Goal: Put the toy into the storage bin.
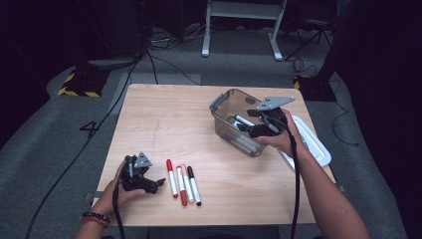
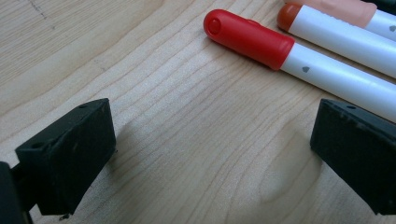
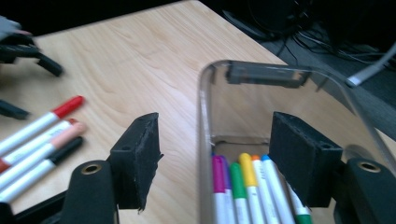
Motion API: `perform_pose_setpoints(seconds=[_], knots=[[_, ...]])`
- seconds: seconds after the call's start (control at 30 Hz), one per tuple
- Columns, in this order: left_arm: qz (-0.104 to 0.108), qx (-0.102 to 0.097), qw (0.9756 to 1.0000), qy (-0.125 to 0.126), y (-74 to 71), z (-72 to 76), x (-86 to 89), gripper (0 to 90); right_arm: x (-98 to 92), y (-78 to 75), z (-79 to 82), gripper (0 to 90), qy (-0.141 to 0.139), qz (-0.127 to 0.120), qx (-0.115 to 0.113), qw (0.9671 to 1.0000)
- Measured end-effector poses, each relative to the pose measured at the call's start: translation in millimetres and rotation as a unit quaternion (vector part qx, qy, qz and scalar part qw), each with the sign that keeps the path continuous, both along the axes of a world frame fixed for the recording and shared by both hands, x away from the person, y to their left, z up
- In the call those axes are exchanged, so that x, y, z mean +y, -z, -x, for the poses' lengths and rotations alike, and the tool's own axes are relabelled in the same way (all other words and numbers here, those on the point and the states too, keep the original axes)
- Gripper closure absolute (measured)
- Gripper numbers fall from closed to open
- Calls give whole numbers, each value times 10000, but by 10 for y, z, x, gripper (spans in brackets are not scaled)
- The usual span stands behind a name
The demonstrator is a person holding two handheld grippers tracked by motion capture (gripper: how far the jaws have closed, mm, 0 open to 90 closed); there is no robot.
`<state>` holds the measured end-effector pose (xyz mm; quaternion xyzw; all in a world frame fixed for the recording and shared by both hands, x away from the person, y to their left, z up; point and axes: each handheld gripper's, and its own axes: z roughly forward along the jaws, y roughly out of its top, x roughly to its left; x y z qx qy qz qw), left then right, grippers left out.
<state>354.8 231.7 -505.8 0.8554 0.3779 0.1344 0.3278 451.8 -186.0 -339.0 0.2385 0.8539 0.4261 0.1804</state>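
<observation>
Now right gripper (image 1: 249, 125) released above clear bin (image 1: 223, 107); left gripper (image 1: 158, 183) released beside 4 markers (image 1: 182, 184).

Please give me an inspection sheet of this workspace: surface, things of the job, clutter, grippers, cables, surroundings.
Surface: light wooden table, bare in the middle.
Job's things: four white-barrelled markers lying side by side; clear plastic bin holding coloured markers.
Clutter: white lid beside the bin.
Grippers: left gripper open, low beside the red-capped marker, holding nothing; right gripper open astride the bin's wall, holding nothing.
Cables: black cables trail across the floor.
Surroundings: grey carpet, white frame legs.
</observation>
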Motion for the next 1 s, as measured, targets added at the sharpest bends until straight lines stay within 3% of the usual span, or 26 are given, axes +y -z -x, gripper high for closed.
perform_pose_setpoints(seconds=[0.23, 0.4, 0.43, 0.6, 0.77, 1.0], knots=[[-3, -1, 10000, -5, 0, 2, 0, 4, 74, 24, 375, 286, -379, -269, -170, 9988], [-2, -2, 10000, -7, 0, 2, 0, 4, 189, 146, 557, 263, -587, -243, -180, 9978], [-2, -1, 10000, -5, 0, 2, 0, 4, 265, 233, 637, 257, -696, -198, -203, 9972], [3, -7, 10000, -9, 1, 2, 0, 4, 444, 461, 730, 242, -834, -168, -77, 9963], [-2, -2, 10000, -6, 0, 2, 0, 4, 649, 774, 753, 252, -983, 8, 123, 9951], [-2, -2, 10000, -5, 0, 2, 0, 4, 972, 1114, 775, 313, -1337, 182, 407, 9900]])
